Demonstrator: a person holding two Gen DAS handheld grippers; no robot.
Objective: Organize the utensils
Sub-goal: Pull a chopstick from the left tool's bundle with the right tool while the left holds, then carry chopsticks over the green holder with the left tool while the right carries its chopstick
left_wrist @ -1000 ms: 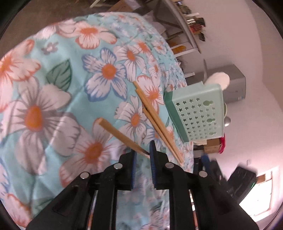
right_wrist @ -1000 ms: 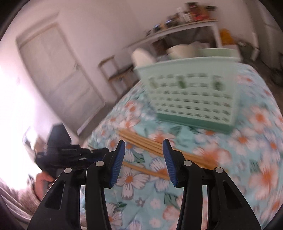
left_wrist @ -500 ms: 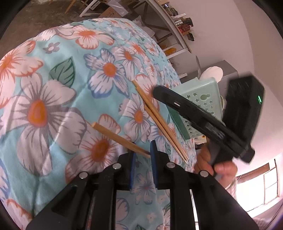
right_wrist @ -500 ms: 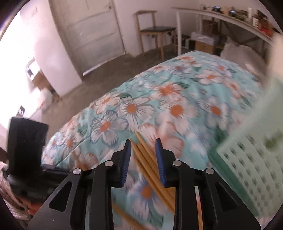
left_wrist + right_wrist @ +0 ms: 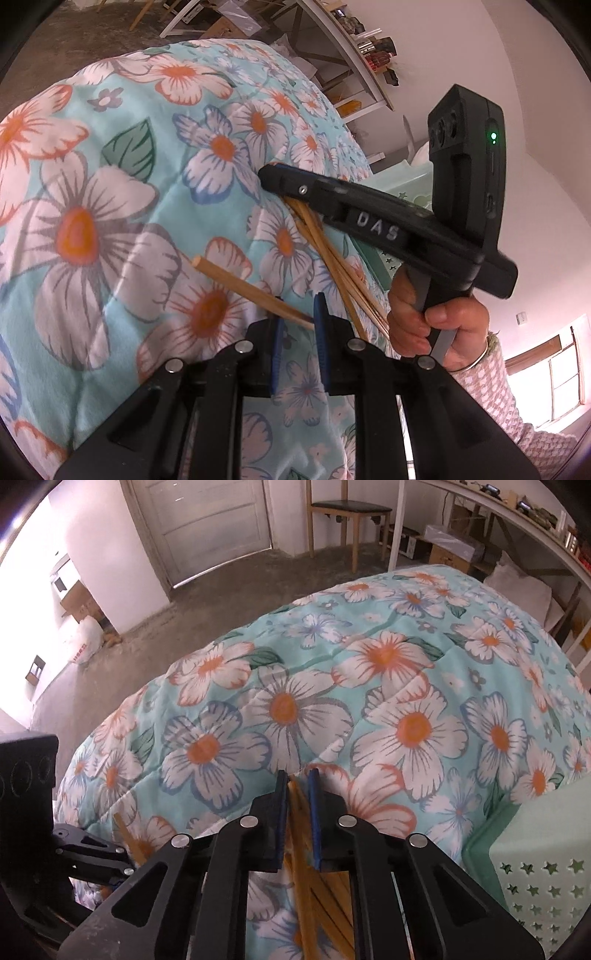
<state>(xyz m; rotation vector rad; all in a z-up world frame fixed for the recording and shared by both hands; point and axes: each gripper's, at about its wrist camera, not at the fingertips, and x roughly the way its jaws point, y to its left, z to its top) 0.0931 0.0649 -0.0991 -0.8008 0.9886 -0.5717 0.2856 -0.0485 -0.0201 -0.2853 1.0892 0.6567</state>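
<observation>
My left gripper [image 5: 297, 321] is shut on the thin end of a single wooden chopstick [image 5: 251, 291], which sticks out to the upper left over the floral quilt [image 5: 92, 229]. My right gripper [image 5: 297, 779] points steeply down with its jaws closing on a bundle of chopsticks [image 5: 295, 805]. The sticks sit between the blue pads and fan out below them. From the left wrist view the right gripper [image 5: 280, 181] covers the top of that bundle [image 5: 332, 258], and a hand [image 5: 436, 317] holds its grip. The mint star-cut basket [image 5: 535, 849] stands just right of the bundle.
The quilt [image 5: 406, 720] falls away at its far edge to a bare concrete floor [image 5: 221, 590]. Beyond stand a wooden chair [image 5: 347, 513], a white door [image 5: 207, 520] and a long cluttered shelf table [image 5: 517, 520]. The left gripper's body [image 5: 92, 849] lies at the lower left.
The right gripper swung in from beside the basket, tipped downward and closed from wide open onto the chopstick bundle, which now fans out. The left gripper kept its hold and barely moved.
</observation>
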